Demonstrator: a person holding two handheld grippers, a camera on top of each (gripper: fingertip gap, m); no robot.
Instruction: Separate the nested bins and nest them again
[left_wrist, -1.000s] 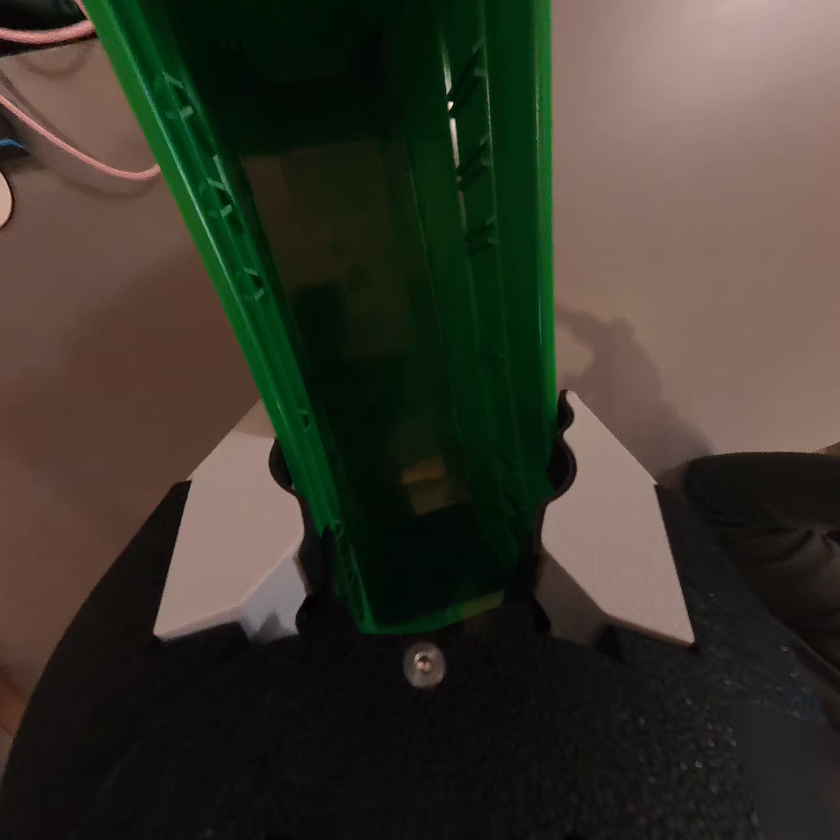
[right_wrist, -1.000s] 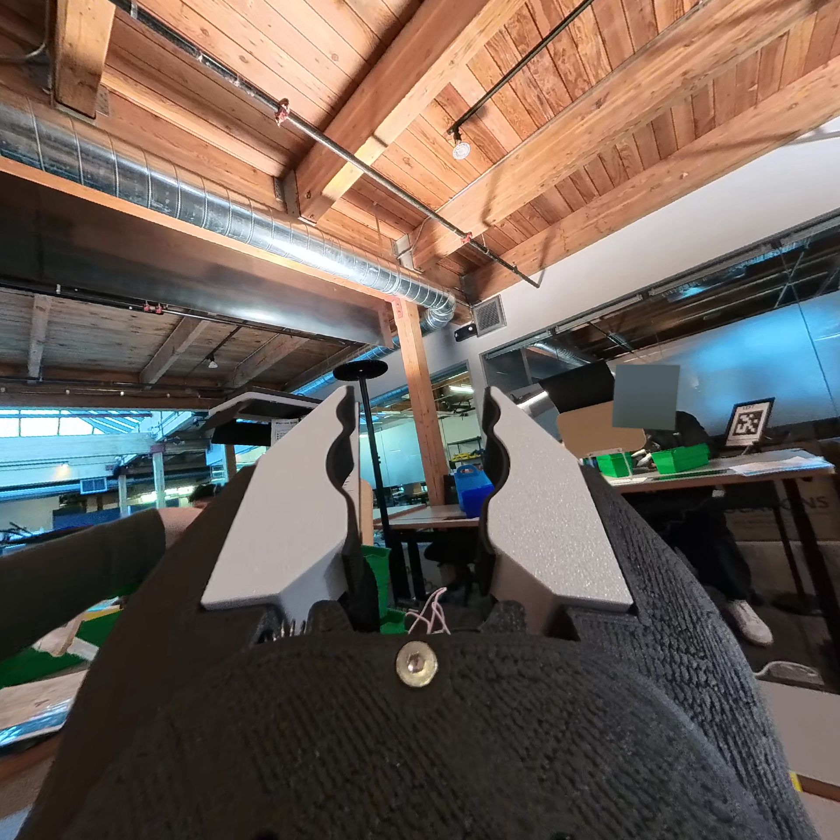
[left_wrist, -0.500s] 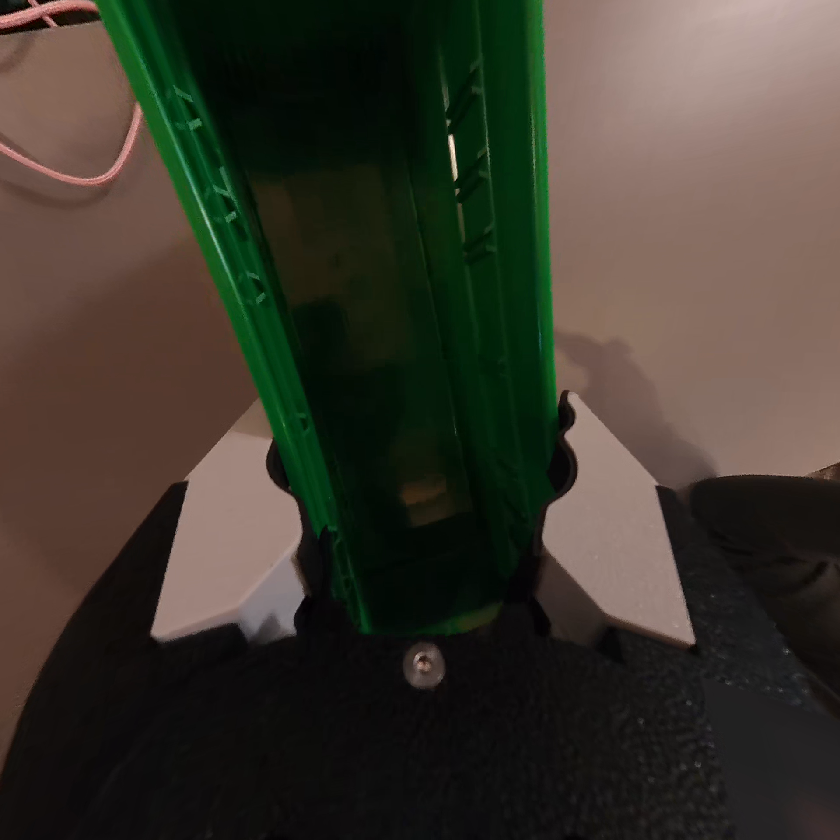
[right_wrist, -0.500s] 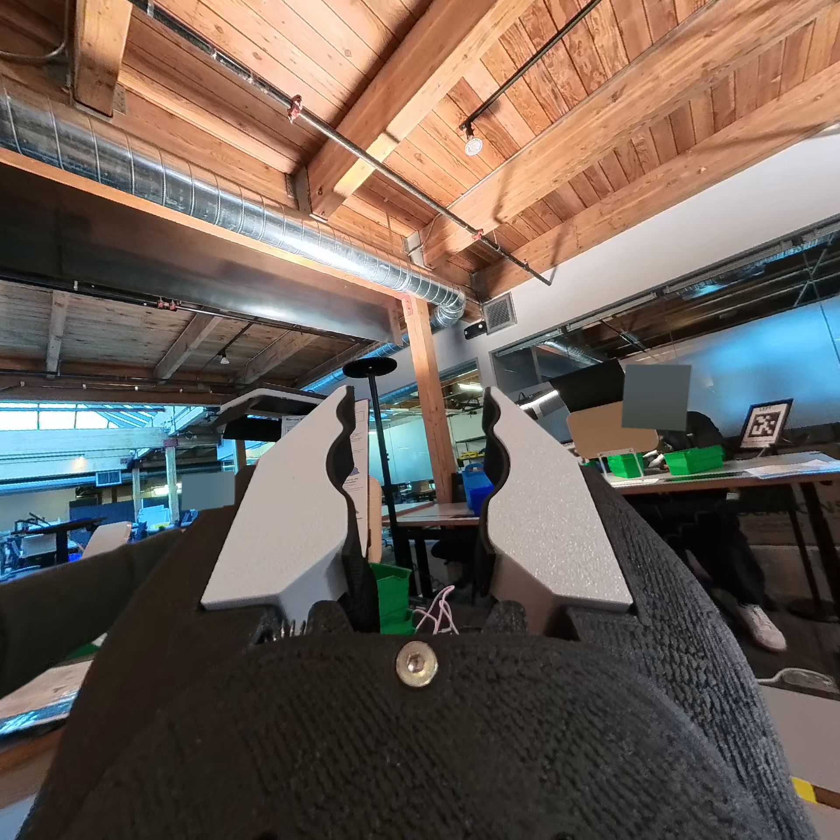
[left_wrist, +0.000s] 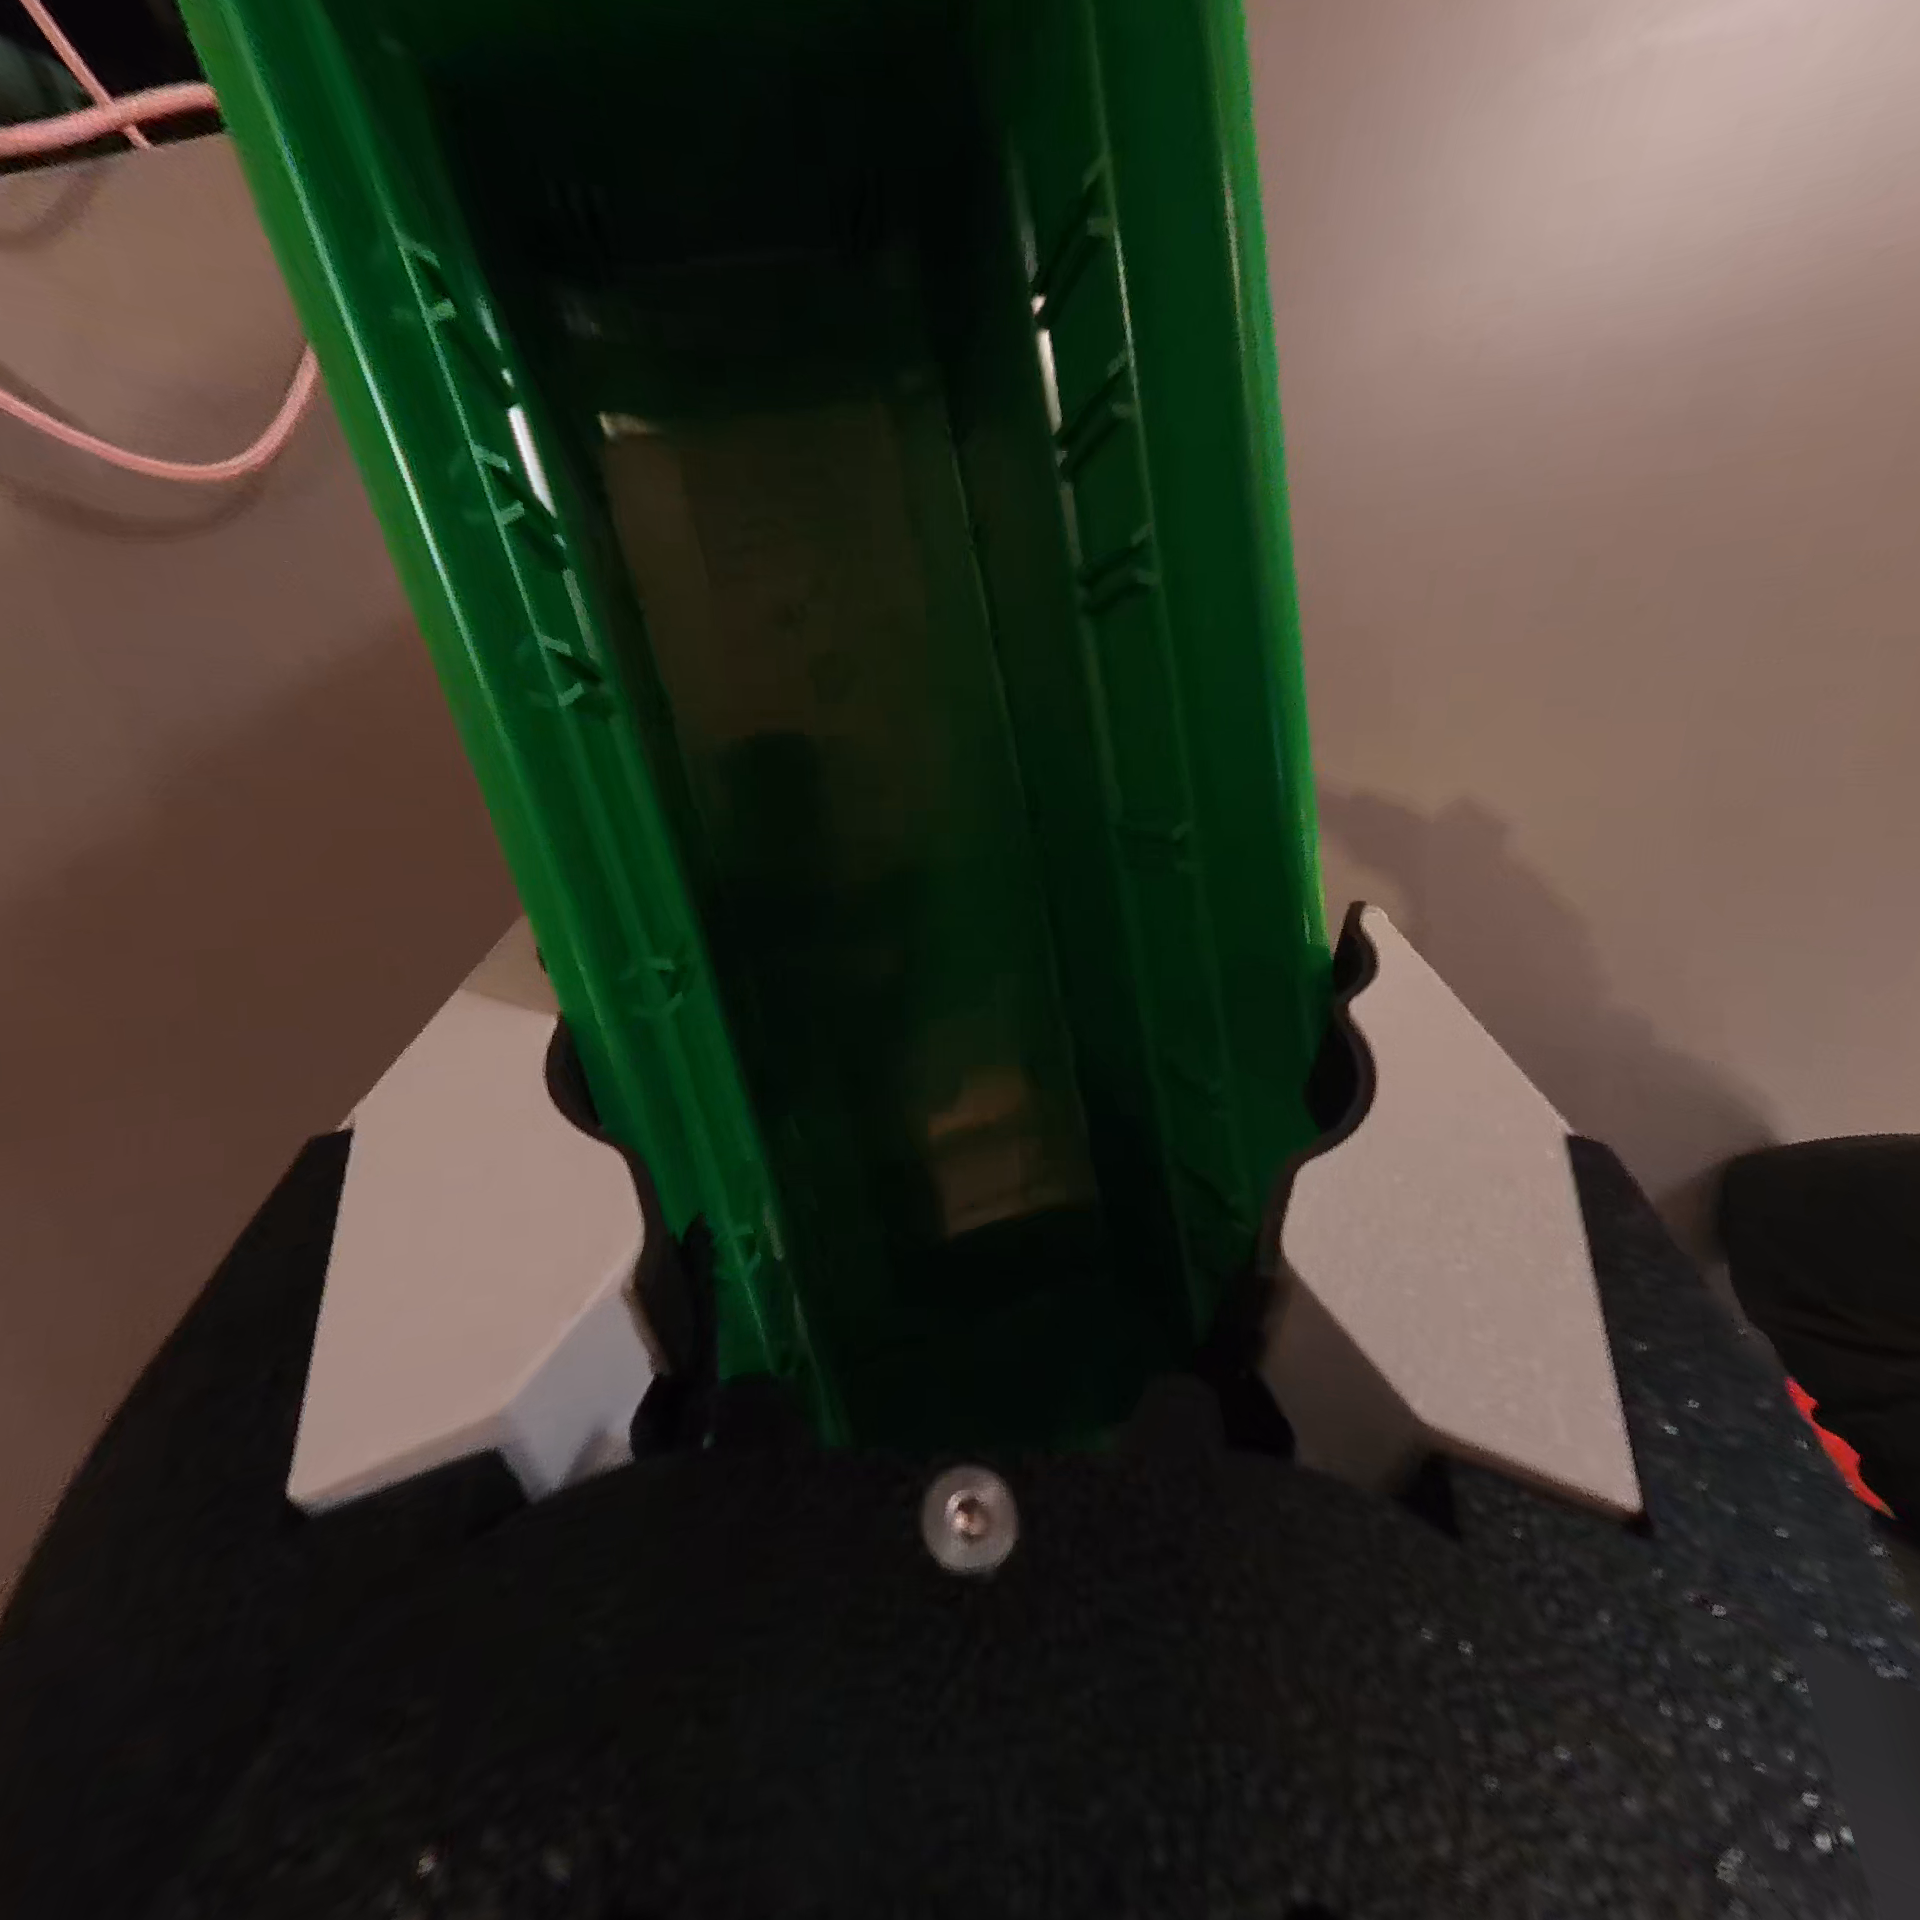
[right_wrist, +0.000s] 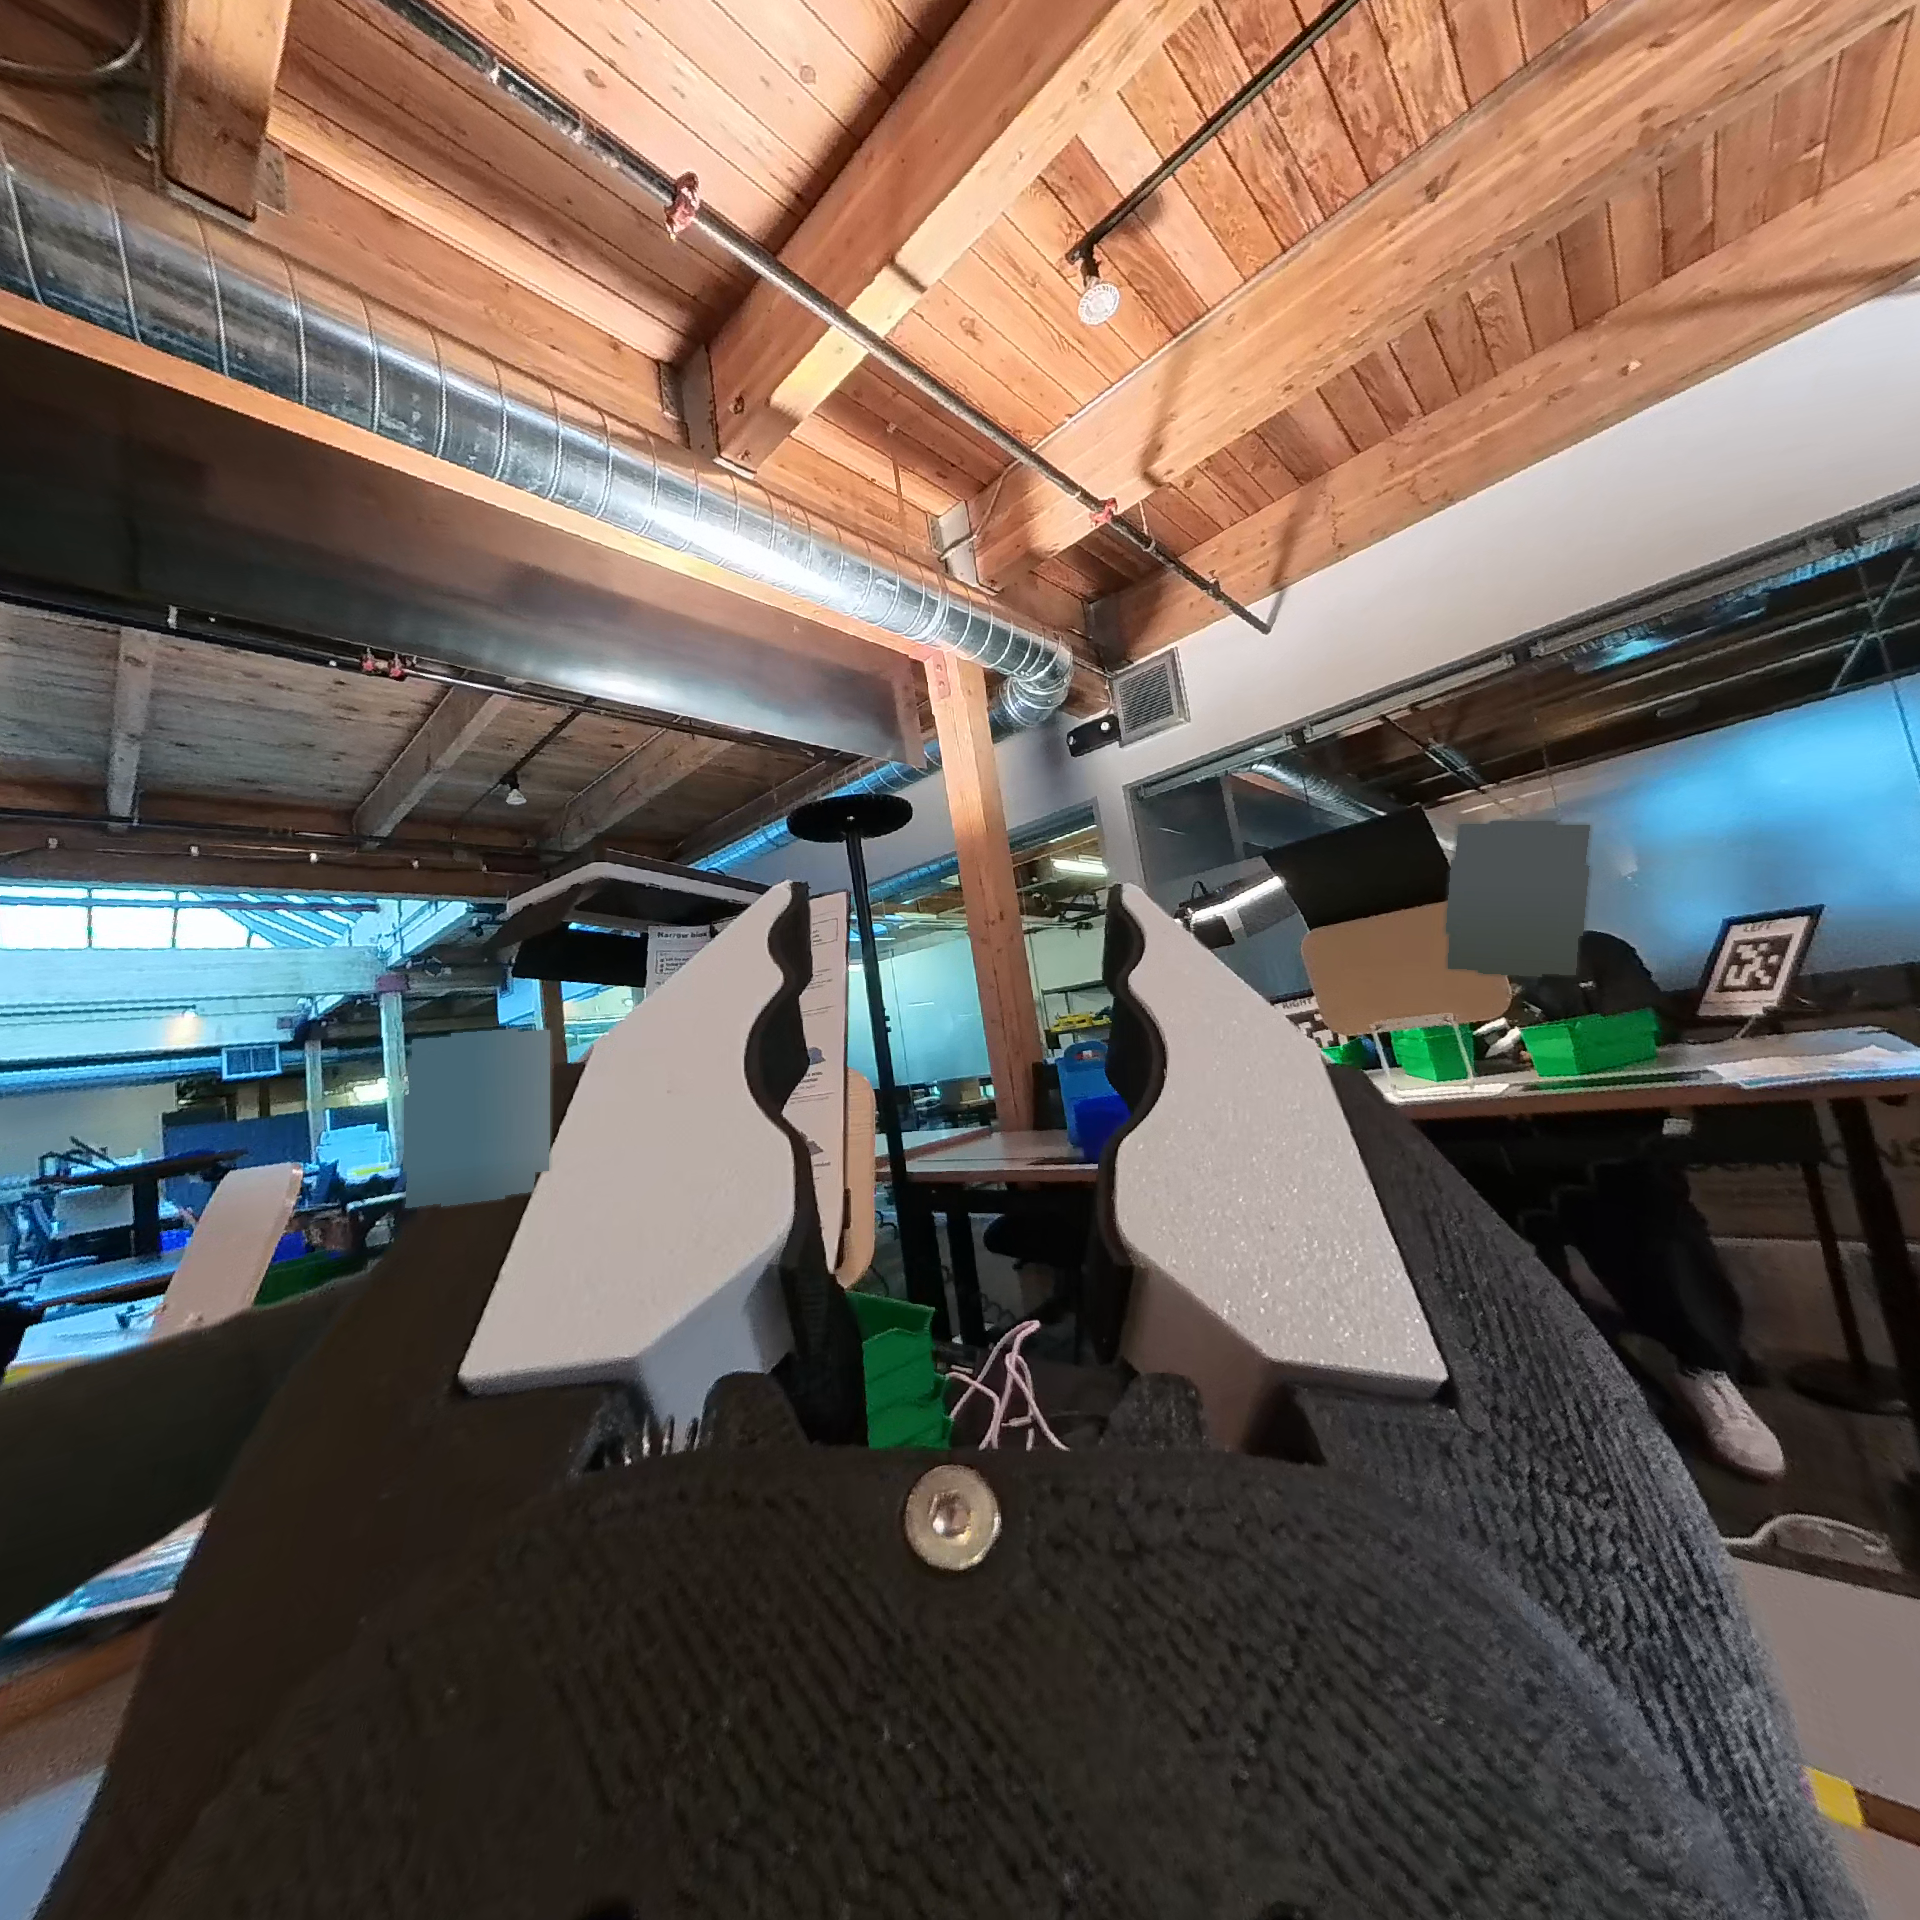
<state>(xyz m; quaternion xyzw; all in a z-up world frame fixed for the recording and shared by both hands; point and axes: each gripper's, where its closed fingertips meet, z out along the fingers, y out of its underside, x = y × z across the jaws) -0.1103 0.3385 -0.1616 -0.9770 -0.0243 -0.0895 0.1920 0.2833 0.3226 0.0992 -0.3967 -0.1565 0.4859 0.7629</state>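
Gripping the green bin (left_wrist: 831, 727) in my left hand-held gripper (left_wrist: 951, 1039) above the tabletop (left_wrist: 1558, 520), I keep my right hand-held gripper (right_wrist: 951, 1039) raised clear, parted and empty, probably for re-nesting.

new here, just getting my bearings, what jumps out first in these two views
In the left wrist view a long translucent green bin fills the middle, clamped between the left gripper fingers over a plain beige table. The right gripper is open and empty, tilted up toward a wooden beam ceiling and a silver duct.
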